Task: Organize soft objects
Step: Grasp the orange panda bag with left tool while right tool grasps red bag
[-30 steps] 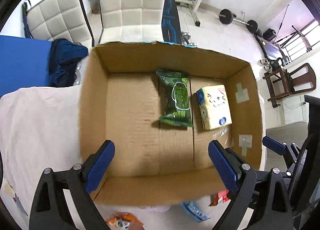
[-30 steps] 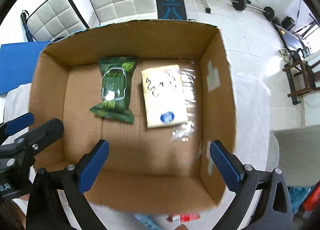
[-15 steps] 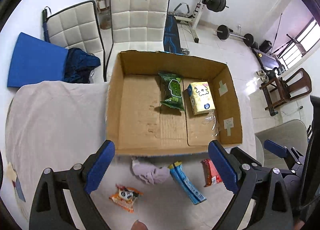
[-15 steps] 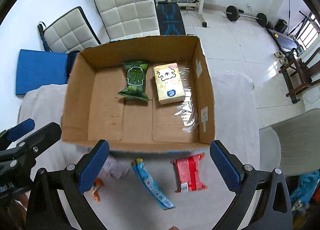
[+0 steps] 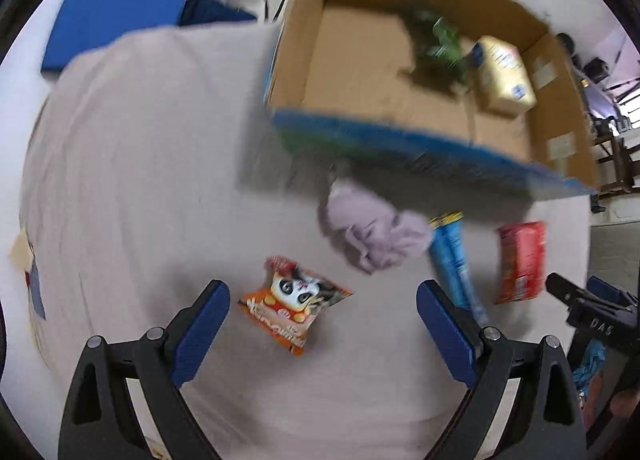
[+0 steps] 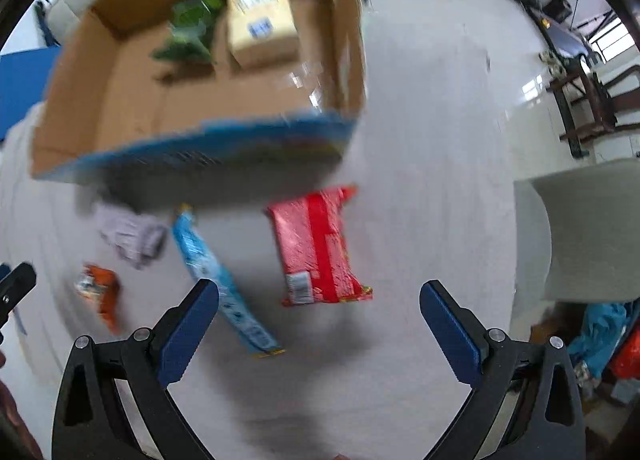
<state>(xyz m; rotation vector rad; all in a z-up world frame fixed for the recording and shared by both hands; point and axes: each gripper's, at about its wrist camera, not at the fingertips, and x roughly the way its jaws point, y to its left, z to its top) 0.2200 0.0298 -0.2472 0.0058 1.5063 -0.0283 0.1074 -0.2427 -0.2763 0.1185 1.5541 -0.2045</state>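
Both claws off the box, now over loose packets.
Left claw (image 5: 322, 314) and right claw (image 6: 320, 316) spread, empty; box (image 5: 400, 148) holds two, four remain on the bench (image 5: 140, 180).

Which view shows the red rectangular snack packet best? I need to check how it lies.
The right wrist view: the red rectangular snack packet lies whole and central on the cloth. The left wrist view shows it small, blurred, near the right edge.

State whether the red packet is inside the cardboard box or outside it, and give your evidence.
Outside. The red packet lies flat on the pale cloth in front of the cardboard box; only a green packet and a yellow pack are inside.
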